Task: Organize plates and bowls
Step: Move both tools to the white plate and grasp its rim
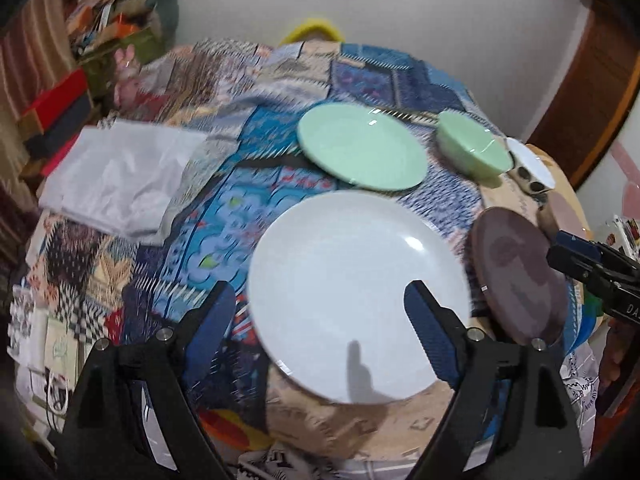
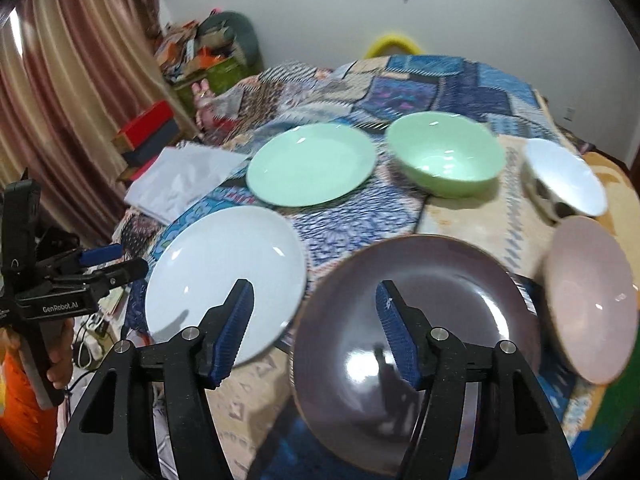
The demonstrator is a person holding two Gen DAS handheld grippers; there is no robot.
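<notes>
Both grippers hover with jaws spread wide and nothing in them: the left gripper (image 1: 320, 308) over the white plate (image 1: 352, 292), the right gripper (image 2: 316, 312) over the dark purple plate (image 2: 416, 344), both plates at the near edge of the quilt-covered table (image 2: 460, 80). Farther back sit a third plate, green (image 2: 312, 164), and three bowls along the right edge: pink bowl (image 2: 592, 304), white bowl (image 2: 568, 176), green bowl (image 2: 444, 152).

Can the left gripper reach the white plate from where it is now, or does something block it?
Probably yes. The left gripper is open, with the white plate right ahead between its fingers. Nothing lies on the plate; the dark plate sits to its right.
</notes>
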